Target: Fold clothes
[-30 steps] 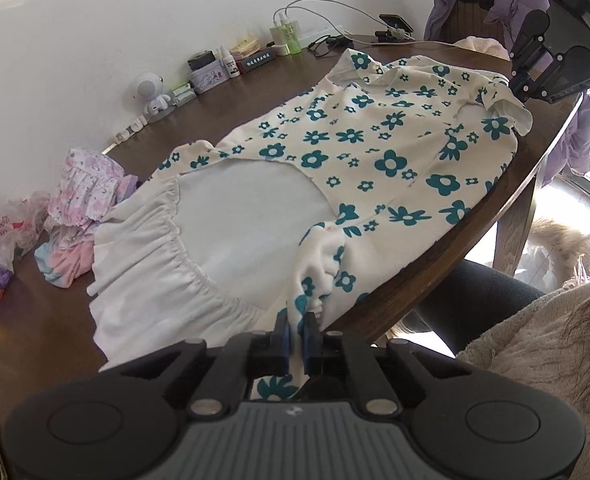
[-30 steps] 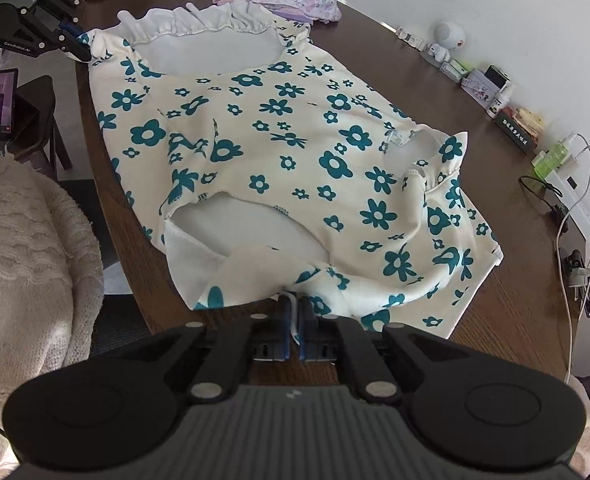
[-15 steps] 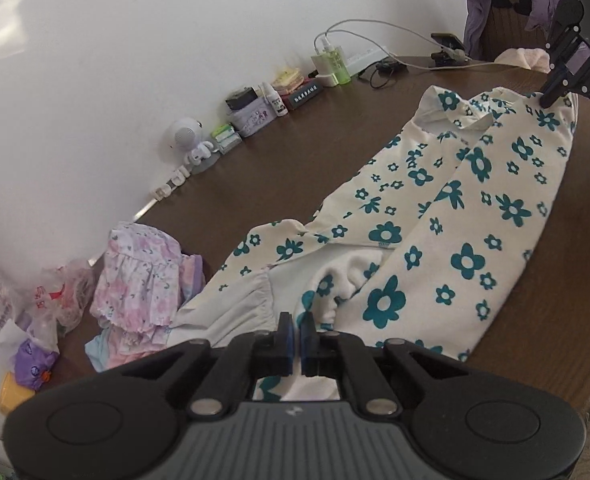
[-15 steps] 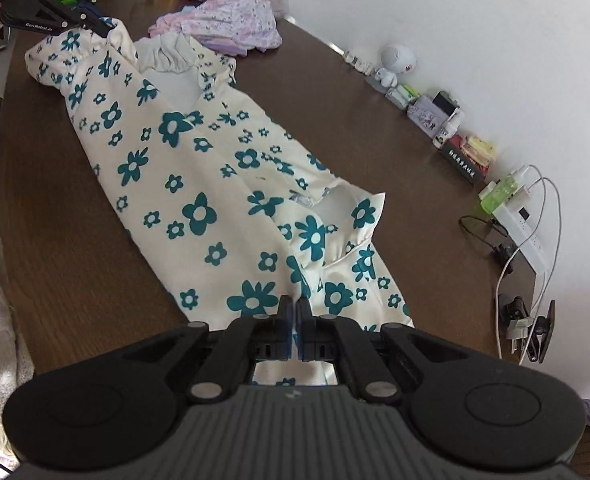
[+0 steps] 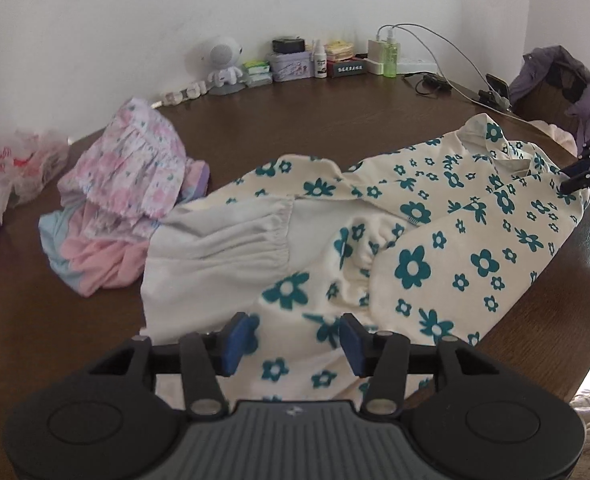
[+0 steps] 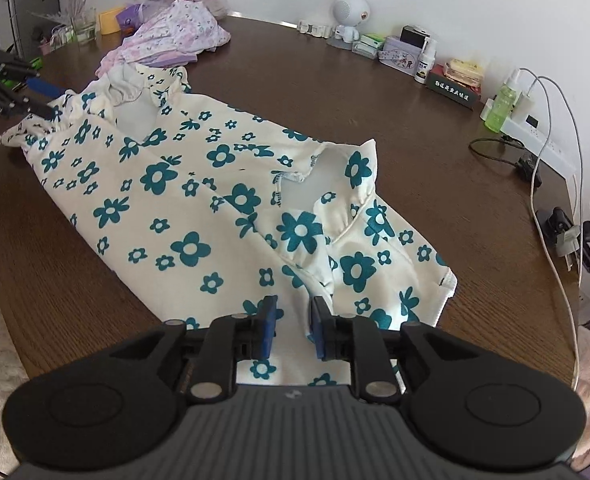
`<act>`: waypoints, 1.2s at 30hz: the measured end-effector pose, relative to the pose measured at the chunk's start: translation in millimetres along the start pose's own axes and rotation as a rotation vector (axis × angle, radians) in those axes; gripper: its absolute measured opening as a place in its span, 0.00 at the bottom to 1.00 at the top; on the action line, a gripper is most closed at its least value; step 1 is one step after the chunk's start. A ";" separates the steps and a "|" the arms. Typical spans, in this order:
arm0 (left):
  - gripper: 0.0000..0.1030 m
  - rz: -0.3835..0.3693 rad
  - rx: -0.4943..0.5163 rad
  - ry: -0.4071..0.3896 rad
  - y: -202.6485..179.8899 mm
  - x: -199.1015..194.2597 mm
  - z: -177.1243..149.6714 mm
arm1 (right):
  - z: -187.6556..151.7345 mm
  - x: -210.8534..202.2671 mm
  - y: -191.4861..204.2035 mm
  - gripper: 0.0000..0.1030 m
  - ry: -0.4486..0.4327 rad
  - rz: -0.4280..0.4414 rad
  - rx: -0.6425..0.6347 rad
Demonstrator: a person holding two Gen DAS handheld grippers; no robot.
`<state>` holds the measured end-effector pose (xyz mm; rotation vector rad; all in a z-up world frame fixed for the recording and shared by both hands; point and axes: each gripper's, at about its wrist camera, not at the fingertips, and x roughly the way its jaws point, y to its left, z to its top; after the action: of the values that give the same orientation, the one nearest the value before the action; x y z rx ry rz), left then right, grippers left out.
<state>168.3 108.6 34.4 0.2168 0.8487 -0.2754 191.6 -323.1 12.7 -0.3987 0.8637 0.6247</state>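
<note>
Floral dress (image 6: 199, 200) lies on the brown table (image 6: 355, 92), doubled lengthwise into a long band — teal flowers on cream, white lining showing at the gathered end.

Left gripper (image 5: 293, 338): jaws spread wide, holding nothing, cloth lying under and between the blue pads. Right gripper (image 6: 292, 322): jaws parted by a narrower gap, also gripping nothing, poised over the collar end.

Judgement on the step: both ends look just let go, so the fold is being laid down. To do it well, lift the grippers straight up so no pad drags the top layer, then check the edges — the gathered white part (image 5: 231, 236) is rucked near the left gripper and would want flattening before any cross fold.

Long axis runs from one gripper to the other, roughly along the table's near edge. Collar end points toward the right gripper, gathered end toward the left, near the pink folded clothes (image 5: 131, 196)
</note>
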 end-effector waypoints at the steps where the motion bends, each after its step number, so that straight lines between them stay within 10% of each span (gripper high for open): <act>1: 0.49 -0.002 -0.023 0.008 4.9 -0.9 -4.7 | -0.5 1.5 -0.6 0.21 -0.002 -0.005 0.014; 9: 0.61 -0.037 -0.212 -0.001 37.1 -10.8 -35.0 | -6.3 5.8 -1.2 0.24 -0.032 -0.051 0.124; 11: 0.10 -0.068 -0.243 -0.006 39.5 -13.5 -40.2 | -9.2 4.3 0.9 0.24 -0.036 -0.061 0.138; 12: 0.01 -0.075 -0.263 -0.007 41.8 -14.4 -42.3 | -10.6 4.5 1.5 0.23 -0.037 -0.067 0.143; 16: 0.01 -0.036 -0.293 -0.065 47.2 -26.5 -41.5 | -13.6 1.7 0.6 0.03 -0.066 -0.127 0.181; 24: 0.02 0.065 -0.100 0.022 27.5 -4.0 -33.6 | -17.6 7.0 2.2 0.03 -0.063 -0.138 0.193; 32: 0.42 0.271 -0.037 -0.097 10.8 -29.5 -34.8 | -19.8 -25.3 3.4 0.09 -0.181 -0.149 0.264; 36: 0.44 0.089 -0.008 -0.188 -22.2 -37.7 -17.1 | -7.2 -28.4 39.3 0.09 -0.255 -0.063 0.197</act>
<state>125.3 98.6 50.4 0.2172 0.6519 -0.2052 147.8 -307.3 28.2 -0.1622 0.6589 0.5141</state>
